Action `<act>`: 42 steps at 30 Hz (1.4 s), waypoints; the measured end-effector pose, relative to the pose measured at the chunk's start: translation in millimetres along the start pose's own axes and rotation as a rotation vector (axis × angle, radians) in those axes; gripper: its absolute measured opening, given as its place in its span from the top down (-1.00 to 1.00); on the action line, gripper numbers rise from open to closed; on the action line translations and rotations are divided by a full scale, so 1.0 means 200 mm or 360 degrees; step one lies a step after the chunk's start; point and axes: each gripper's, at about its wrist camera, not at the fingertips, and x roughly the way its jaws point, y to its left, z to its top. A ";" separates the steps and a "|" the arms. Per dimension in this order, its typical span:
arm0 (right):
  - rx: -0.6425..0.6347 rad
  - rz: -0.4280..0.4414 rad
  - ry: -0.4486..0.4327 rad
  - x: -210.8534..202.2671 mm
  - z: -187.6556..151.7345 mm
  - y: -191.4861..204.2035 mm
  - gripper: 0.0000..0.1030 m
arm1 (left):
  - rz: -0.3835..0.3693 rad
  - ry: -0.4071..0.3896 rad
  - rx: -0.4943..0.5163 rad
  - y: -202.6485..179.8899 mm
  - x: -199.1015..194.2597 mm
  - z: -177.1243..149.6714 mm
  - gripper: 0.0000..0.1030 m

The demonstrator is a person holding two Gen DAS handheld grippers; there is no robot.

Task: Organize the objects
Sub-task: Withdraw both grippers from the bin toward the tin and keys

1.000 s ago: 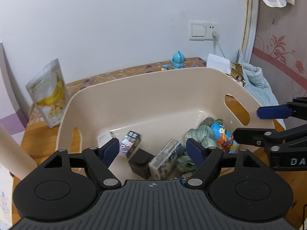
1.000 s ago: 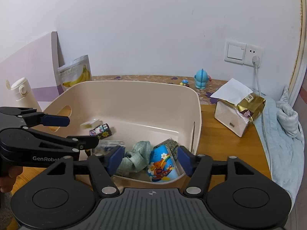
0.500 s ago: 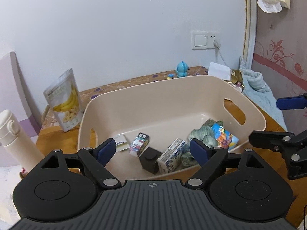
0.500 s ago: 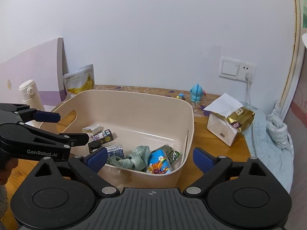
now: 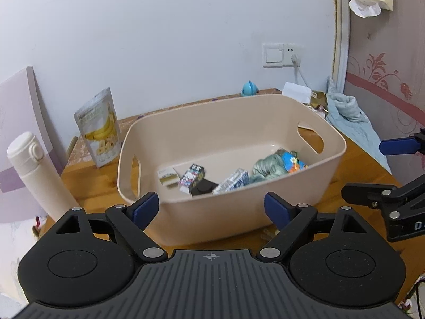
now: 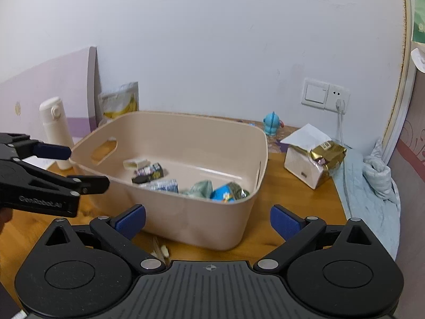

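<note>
The bin's (image 5: pixel 231 122) near wall hides part of the blurred boxes (image 5: pixel 191 178) and cloth (image 5: pixel 268 166) at mid-frame. It sits on a wooden table (image 6: pixel 289 212) beneath a white wall. Left gripper (image 5: pixel 211 208) and right gripper (image 6: pixel 208 219) hover spread and empty at lower centre.

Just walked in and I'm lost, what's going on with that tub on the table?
A person is tidying small things into a beige tub on the wooden table. Both claws, the left claw and the right claw, are open, empty and short of the tub's near side. Small boxes, a green cloth and a blue snack packet lie inside. A banana chip bag and a white bottle stand outside.
</note>
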 end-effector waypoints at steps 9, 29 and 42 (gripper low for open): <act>-0.0016 -0.0028 0.0125 0.05 -0.14 -0.02 -0.98 | -0.0037 0.0066 -0.0060 -0.06 0.02 -0.15 -0.71; 0.0062 -0.0056 0.0274 0.12 -0.32 -0.13 -0.98 | -0.0131 0.0235 -0.0056 -0.27 0.16 -0.32 -0.71; 0.0081 -0.0044 0.0334 0.20 -0.35 -0.16 -0.98 | -0.0122 0.0313 -0.0084 -0.28 0.29 -0.34 -0.71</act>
